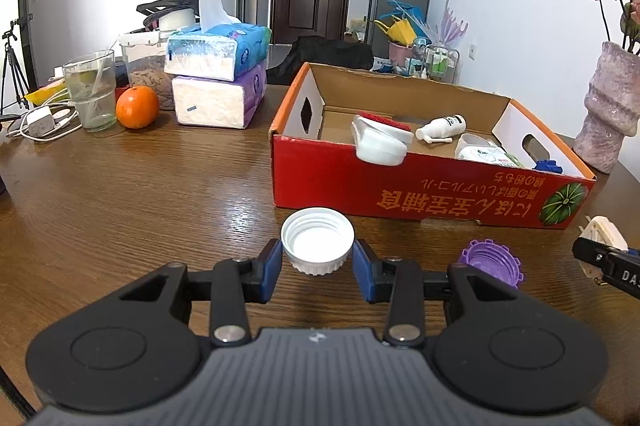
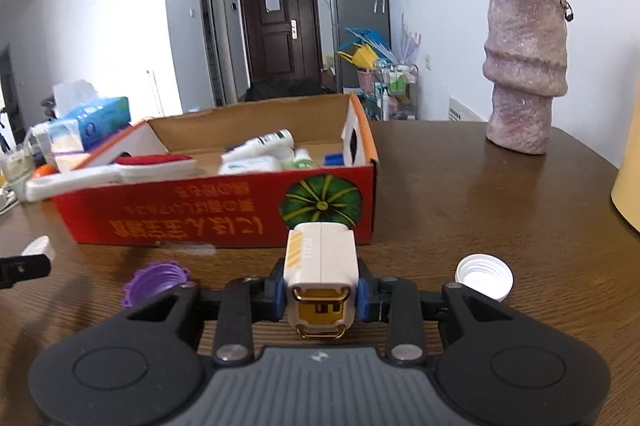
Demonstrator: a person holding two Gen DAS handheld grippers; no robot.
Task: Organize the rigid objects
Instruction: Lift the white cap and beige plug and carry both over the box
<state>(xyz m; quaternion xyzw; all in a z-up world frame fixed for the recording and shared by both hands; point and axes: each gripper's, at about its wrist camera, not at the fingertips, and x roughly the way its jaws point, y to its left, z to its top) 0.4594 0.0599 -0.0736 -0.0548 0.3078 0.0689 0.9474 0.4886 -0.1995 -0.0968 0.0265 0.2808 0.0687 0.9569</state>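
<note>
My left gripper (image 1: 318,258) is shut on a white screw cap (image 1: 318,244), open side up, just in front of the red cardboard box (image 1: 400,190). A purple cap (image 1: 492,262) lies on the table to its right. My right gripper (image 2: 322,296) is shut on a white plug adapter (image 2: 320,258) with gold prongs facing the camera, close to the box (image 2: 224,214) front. In the right wrist view the purple cap (image 2: 156,284) lies to the left and a second white cap (image 2: 484,276) to the right. The box holds a white and red lint brush (image 1: 380,142), a spray bottle (image 1: 440,128) and other small items.
Stacked tissue packs (image 1: 218,78), an orange (image 1: 137,107) and a glass (image 1: 90,90) stand at the far left of the wooden table (image 1: 160,194). A pink vase (image 2: 524,74) with dried roses stands at the far right. A pale yellow object (image 2: 628,178) sits at the right edge.
</note>
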